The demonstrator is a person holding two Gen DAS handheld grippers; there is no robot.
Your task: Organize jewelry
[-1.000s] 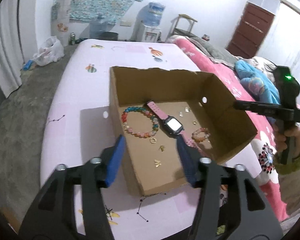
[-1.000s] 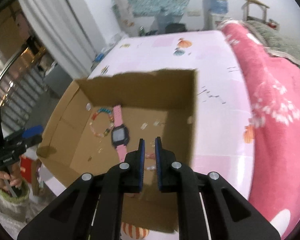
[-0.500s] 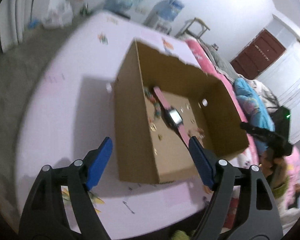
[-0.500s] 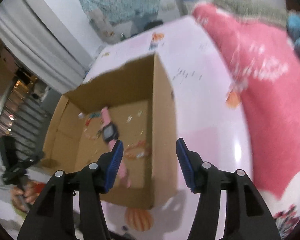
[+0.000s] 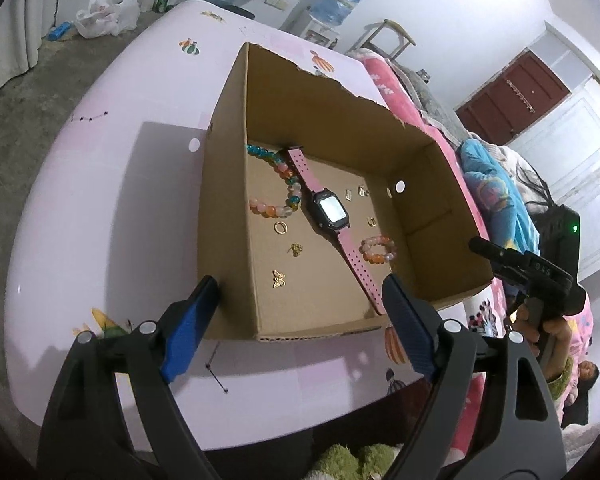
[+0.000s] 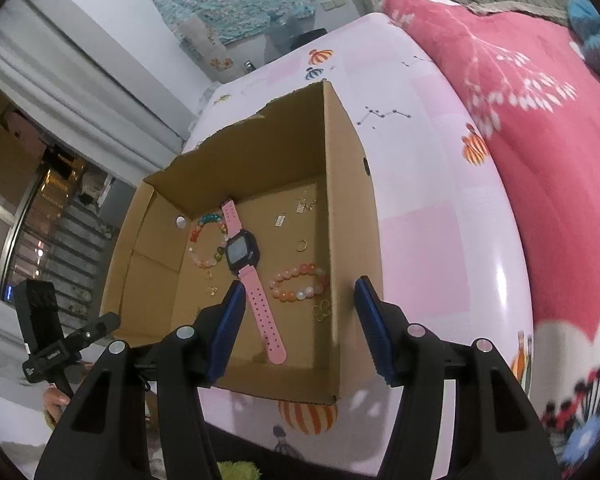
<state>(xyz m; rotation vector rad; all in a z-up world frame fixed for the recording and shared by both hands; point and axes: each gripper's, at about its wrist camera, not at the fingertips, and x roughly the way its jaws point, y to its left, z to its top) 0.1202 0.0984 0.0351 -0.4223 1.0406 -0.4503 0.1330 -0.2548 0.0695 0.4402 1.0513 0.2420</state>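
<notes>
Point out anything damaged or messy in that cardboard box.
The cardboard box has a ragged, torn top edge along its far wall. Inside, the pink watch, two bead bracelets and small gold pieces lie scattered loose on the floor, unsorted. Nothing else stands out.

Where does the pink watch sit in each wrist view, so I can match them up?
Left wrist view: the pink watch lies diagonally on the box floor, centre frame, its strap end by the right-hand fingertip.
Right wrist view: the watch lies left of centre, its strap running toward the left-hand fingertip.
Shared landmark: the small orange bead bracelet, just right of the strap in both.
</notes>
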